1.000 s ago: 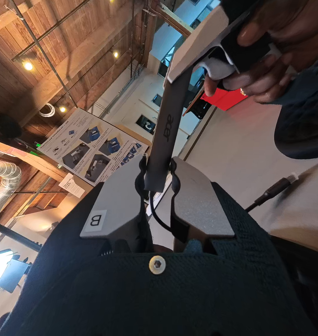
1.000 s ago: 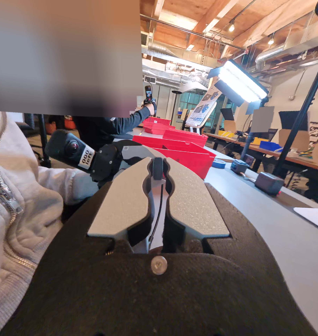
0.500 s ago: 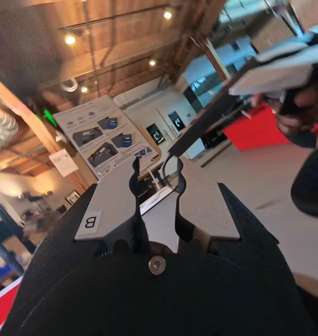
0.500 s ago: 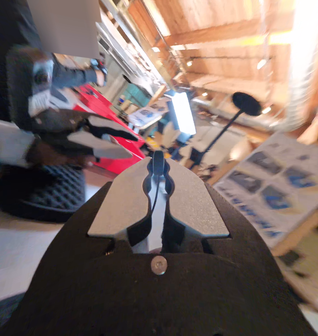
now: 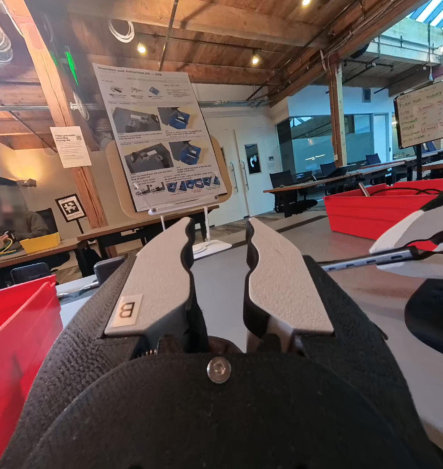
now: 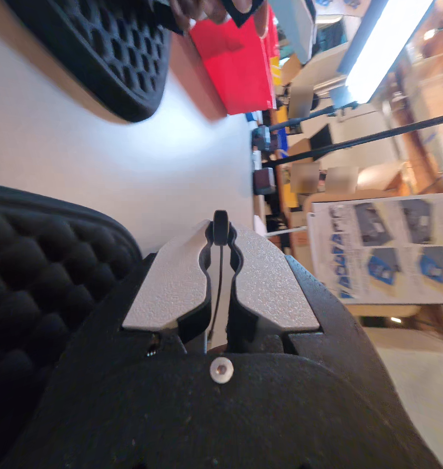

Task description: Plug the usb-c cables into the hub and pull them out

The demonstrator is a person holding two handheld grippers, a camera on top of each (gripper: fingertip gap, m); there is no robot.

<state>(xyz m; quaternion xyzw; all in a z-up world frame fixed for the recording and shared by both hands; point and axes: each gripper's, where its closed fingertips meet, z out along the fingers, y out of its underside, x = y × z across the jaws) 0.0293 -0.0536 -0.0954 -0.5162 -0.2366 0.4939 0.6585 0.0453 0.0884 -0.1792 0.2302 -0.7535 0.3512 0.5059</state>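
My left gripper (image 5: 219,223) is open and empty, level over the grey table (image 5: 215,279). The slim grey hub (image 5: 367,260), with a row of ports along its edge, is held off to its right by my right gripper (image 5: 423,250), whose white fingers are shut on it. In the right wrist view my right gripper (image 6: 220,224) is shut on a dark rounded end (image 6: 220,228) that I take for the hub. A thin black cable (image 6: 219,284) runs back between the fingers. That view is rolled onto its side. No free usb-c plug shows.
Red bins stand at the left (image 5: 17,342) and at the far right (image 5: 382,213). A black honeycomb pad (image 5: 433,312) lies on the table under the hub; two such pads (image 6: 37,291) show in the right wrist view. An instruction poster on a stand (image 5: 162,142) is at the table's back.
My left gripper let go of the hub, opened and swung down to level. My right gripper kept the hub and rolled onto its side, low over the table.
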